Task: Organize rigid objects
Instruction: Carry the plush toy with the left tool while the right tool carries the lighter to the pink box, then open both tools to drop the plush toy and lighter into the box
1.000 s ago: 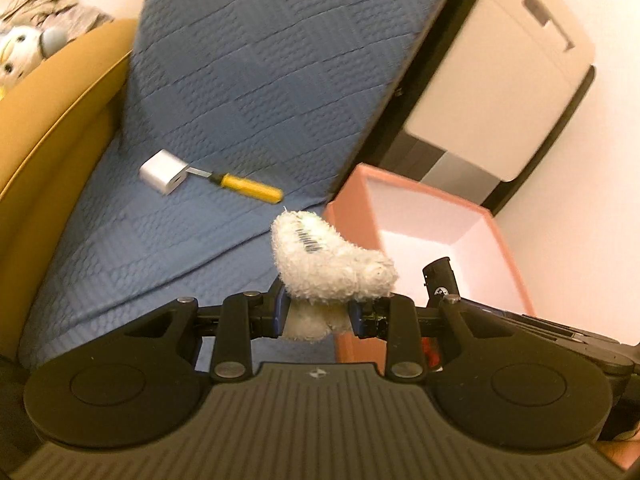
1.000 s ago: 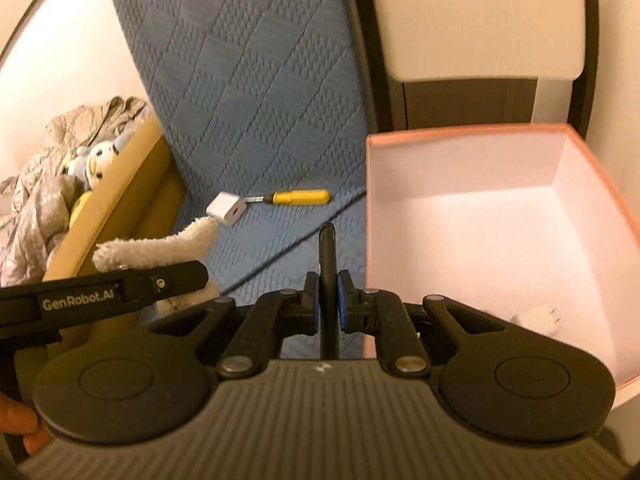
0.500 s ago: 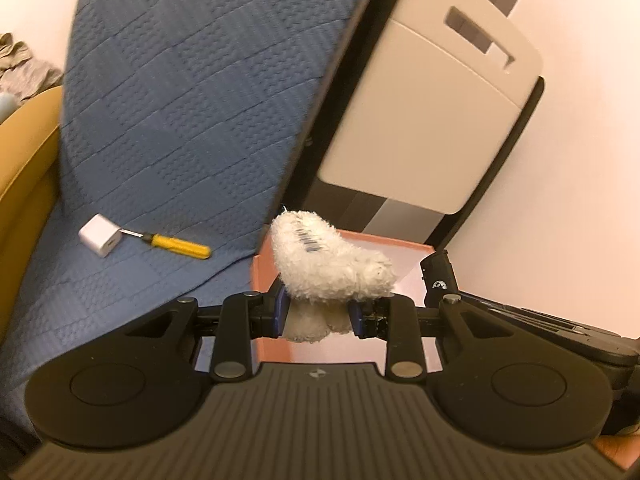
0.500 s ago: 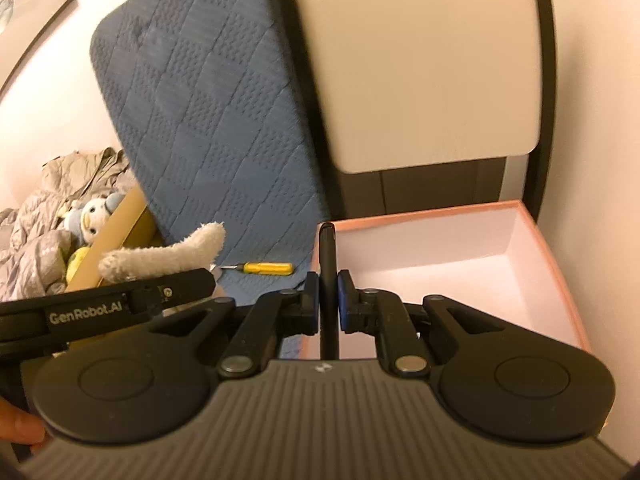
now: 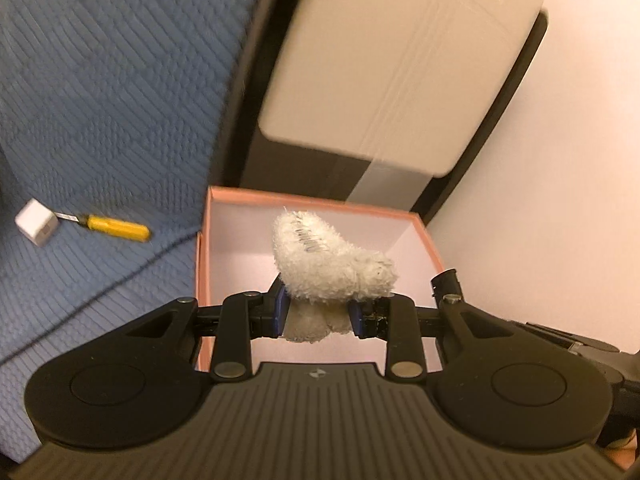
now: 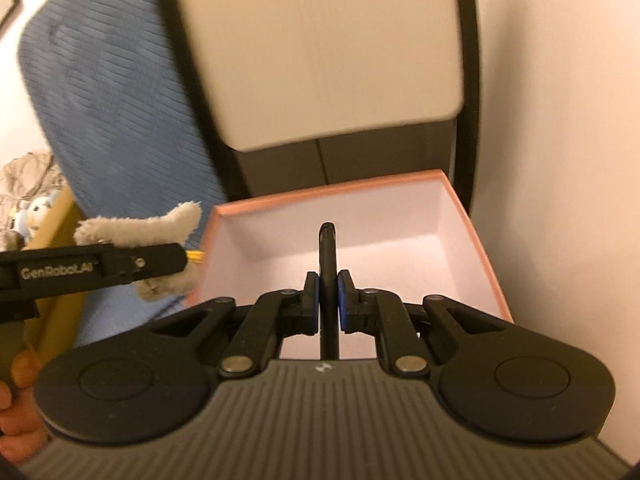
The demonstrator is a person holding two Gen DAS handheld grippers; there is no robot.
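- Surface: a blue quilted bedspread (image 5: 100, 92) with a diamond pattern, the bed running up against a beige panel (image 5: 396, 68) in a dark frame; pale wall (image 5: 560, 200) to the right.
- One pink box (image 5: 202, 248), open-topped with a white inside, sits at the bedspread's edge below the panel.
- My left claw (image 5: 320, 312) is clenched on one white fluffy toy (image 5: 328, 260), held in front of the box's open top in the left wrist view.
- My right claw (image 6: 328, 300) is clamped tight on one thin black stick-like thing (image 6: 327, 272), upright, with the box behind it. I cannot tell what the thing is.
- On the bedspread, left of the box: one yellow-handled screwdriver (image 5: 116, 227) and one small white cube (image 5: 36, 228), the screwdriver's tip reaching to the cube.
- Far left in the right wrist view: a crumpled heap of cloth (image 6: 28, 176) with one pale blue soft toy (image 6: 38, 210) in it, blurred.
- Fingers (image 6: 16, 400) of my left hand show at the lower left edge.
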